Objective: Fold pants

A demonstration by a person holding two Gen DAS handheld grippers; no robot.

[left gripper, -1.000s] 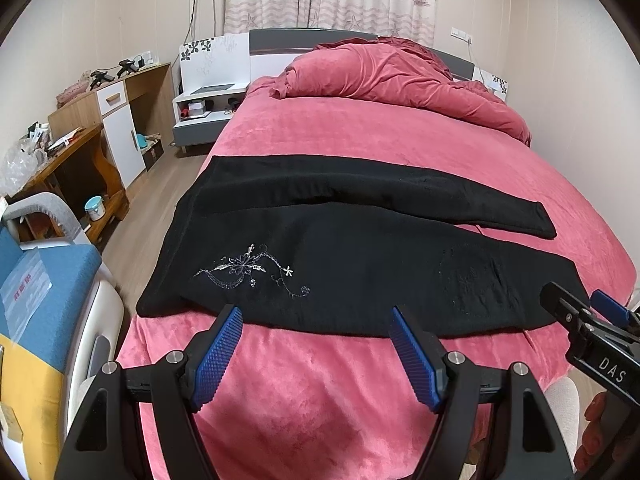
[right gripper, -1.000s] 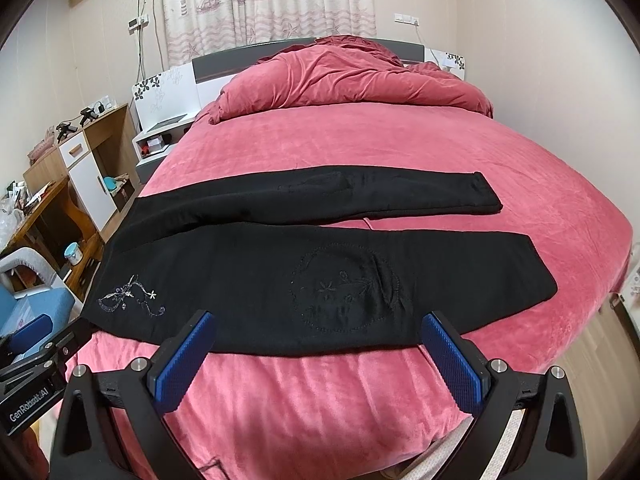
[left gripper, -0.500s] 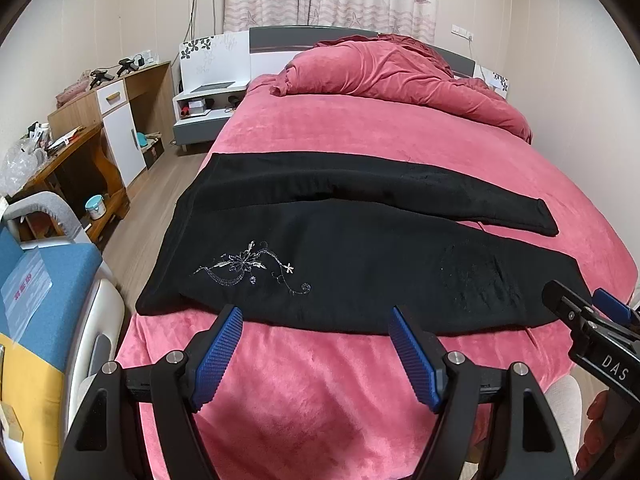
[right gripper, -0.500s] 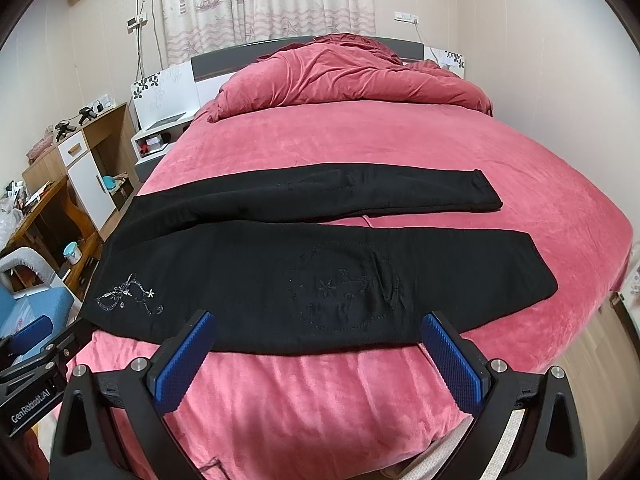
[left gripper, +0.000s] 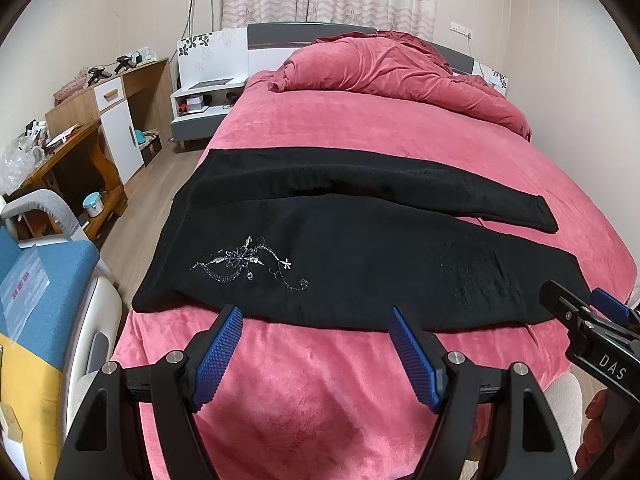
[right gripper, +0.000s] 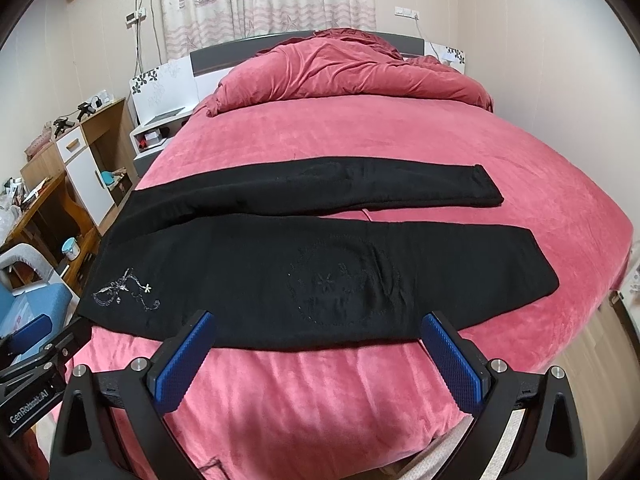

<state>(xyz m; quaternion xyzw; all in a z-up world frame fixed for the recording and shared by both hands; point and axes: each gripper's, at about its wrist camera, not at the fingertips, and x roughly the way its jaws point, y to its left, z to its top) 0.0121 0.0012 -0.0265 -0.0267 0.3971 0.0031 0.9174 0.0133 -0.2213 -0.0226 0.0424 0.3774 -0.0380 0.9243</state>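
Note:
Black pants [left gripper: 360, 248] lie flat across the near part of the pink bed [left gripper: 380, 128], waist at the left, both legs pointing right. Silver embroidery [left gripper: 248, 264] marks the near leg by the waist. They also show in the right wrist view [right gripper: 320, 264]. My left gripper [left gripper: 316, 316] is open and empty just short of the near pants edge. My right gripper [right gripper: 320, 320] is open and empty, also at the near edge, further right. Each gripper shows at the side of the other's view [left gripper: 592, 332] [right gripper: 40, 360].
A pink duvet [left gripper: 392, 72] is heaped at the headboard. A nightstand [left gripper: 204, 104], wooden desk and cabinet [left gripper: 104, 128] stand left of the bed. A blue-cushioned chair [left gripper: 36, 280] is close at the left. Wood floor runs alongside the bed [left gripper: 140, 200].
Both grippers have edged slightly forward toward the near edge of the pants. The pants have not moved.

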